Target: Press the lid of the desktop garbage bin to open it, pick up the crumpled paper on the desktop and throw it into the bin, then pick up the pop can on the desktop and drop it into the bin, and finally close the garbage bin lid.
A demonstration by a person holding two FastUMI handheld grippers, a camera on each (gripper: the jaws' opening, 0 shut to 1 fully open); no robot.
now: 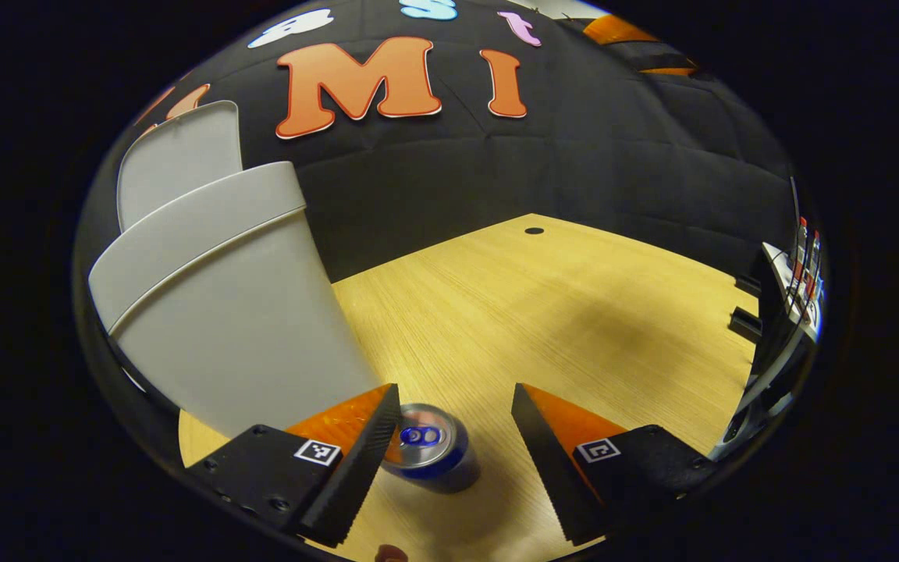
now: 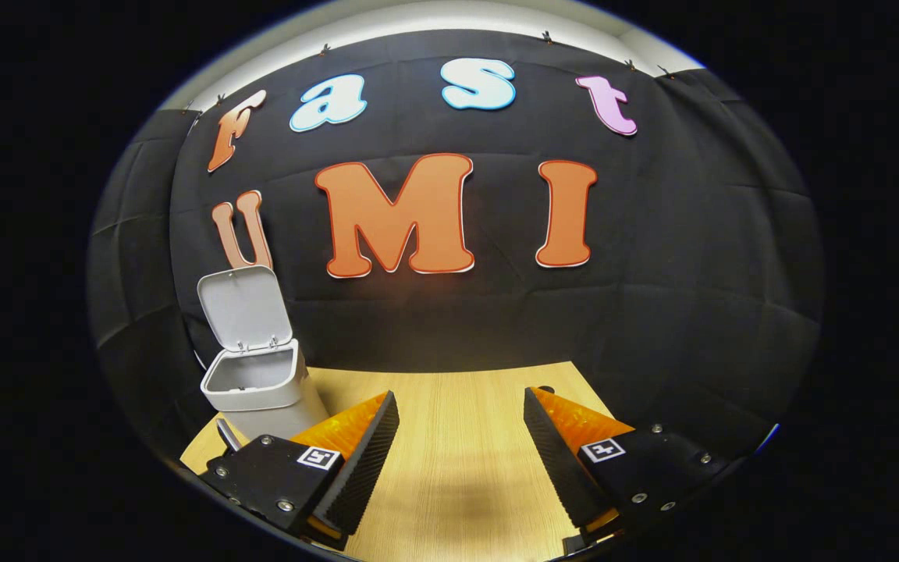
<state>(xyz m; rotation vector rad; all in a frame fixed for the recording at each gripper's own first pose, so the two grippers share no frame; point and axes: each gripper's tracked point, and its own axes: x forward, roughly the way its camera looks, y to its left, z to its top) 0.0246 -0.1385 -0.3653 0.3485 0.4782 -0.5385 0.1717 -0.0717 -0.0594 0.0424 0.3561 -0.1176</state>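
Bin (image 2: pixel 256 373) lid (image 2: pixel 240 306) is up, no paper on desk; left gripper (image 1: pixel 456 437), jaws apart, straddles the can (image 1: pixel 428 453) beside the bin, right gripper (image 2: pixel 457 445) wide apart too.

This is a staged recording booth, not a lived-in room. A black quilted cloth (image 2: pixel 691 297), clipped along its top edge below a pale wall, hangs as the backdrop behind a light wood-grain desktop (image 1: pixel 574 328) with a round cable hole (image 1: pixel 534 231) near its far edge. A small white desktop garbage bin (image 2: pixel 258 375) stands there with its lid (image 2: pixel 243 306) raised, and some equipment stands at the desk's edge (image 1: pixel 789 312).
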